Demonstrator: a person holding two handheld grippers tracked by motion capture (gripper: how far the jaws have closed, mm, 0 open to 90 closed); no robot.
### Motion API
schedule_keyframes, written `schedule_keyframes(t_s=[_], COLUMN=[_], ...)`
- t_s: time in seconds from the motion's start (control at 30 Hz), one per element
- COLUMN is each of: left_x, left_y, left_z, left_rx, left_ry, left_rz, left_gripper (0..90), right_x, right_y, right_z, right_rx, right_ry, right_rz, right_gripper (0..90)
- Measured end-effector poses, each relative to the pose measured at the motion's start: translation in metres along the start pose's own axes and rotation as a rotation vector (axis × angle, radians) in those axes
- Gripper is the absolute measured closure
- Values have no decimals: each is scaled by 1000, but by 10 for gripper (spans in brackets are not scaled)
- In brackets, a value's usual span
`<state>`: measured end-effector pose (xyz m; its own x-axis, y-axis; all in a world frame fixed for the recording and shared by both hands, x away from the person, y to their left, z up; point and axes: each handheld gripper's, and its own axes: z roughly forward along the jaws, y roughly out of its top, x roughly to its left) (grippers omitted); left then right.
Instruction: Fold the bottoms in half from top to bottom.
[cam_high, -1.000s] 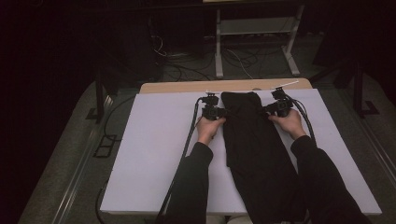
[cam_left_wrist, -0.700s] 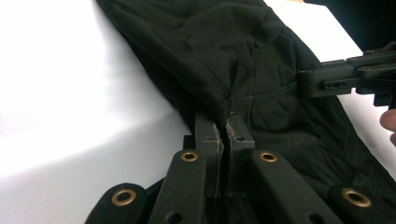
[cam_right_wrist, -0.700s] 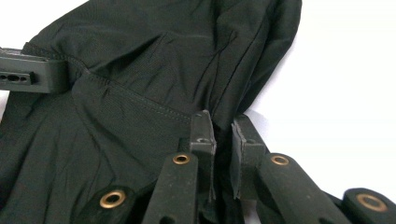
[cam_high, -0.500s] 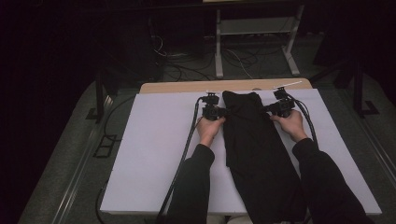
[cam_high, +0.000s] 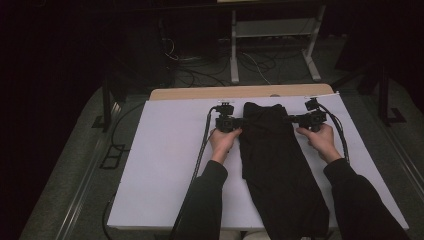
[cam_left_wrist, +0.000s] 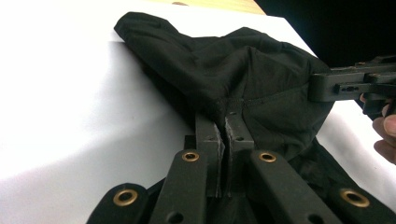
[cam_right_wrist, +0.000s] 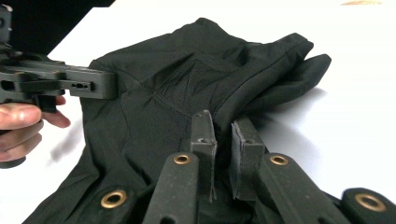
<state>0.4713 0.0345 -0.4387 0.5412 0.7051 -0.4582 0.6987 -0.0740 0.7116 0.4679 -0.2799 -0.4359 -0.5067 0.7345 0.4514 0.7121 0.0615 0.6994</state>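
A long black garment (cam_high: 272, 165) lies lengthwise on the white table cover (cam_high: 160, 165), with its far end bunched up between the two hands. My left gripper (cam_high: 240, 121) is shut on the garment's left edge near that end; in the left gripper view the pads (cam_left_wrist: 218, 140) pinch a fold of black fabric (cam_left_wrist: 243, 79). My right gripper (cam_high: 293, 119) grips the opposite edge. Its jaws have just been closing, and in the right gripper view a ridge of cloth (cam_right_wrist: 187, 79) runs between the pads (cam_right_wrist: 243, 140). Each gripper view also shows the other gripper across the garment.
A strip of wooden tabletop (cam_high: 240, 92) shows behind the white cover. Beyond it on the floor stand a metal frame (cam_high: 272, 30) and loose cables (cam_high: 200, 75). The left gripper's cable (cam_high: 202, 150) trails toward the near edge, and the garment hangs over the table's front.
My right hand has shifted slightly to the right with the garment's edge. The far end of the garment looks more bunched. The left hand has stayed in place.
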Motion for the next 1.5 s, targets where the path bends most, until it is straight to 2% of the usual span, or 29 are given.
schedule_keyframes(t_s=[0.3, 0.43, 0.57, 0.73, 1.0, 1.5], left_x=[-6, -10, -11, -15, -25, -48], left_y=[-9, -11, -11, -12, -17, -21], left_z=[-5, -10, -14, -19, -27, -46], left_rx=[-7, -5, -6, -13, -18, -22], left_ry=[-11, -15, -10, -24, -38, -32], left_rz=[9, 31, 44, 51, 66, 131], left_gripper=[861, 861, 861, 861, 859, 859], right_x=[-1, 1, 6, 13, 16, 25], right_y=[-9, -11, -14, -18, -22, -23], right_z=[-10, -14, -14, -23, -33, -43], right_rx=[-10, -20, -11, -30, -43, -57], right_ry=[18, 34, 31, 33, 31, 41], right_rz=[30, 38, 15, -1, -7, -25], right_gripper=[801, 800, 801, 800, 800, 800])
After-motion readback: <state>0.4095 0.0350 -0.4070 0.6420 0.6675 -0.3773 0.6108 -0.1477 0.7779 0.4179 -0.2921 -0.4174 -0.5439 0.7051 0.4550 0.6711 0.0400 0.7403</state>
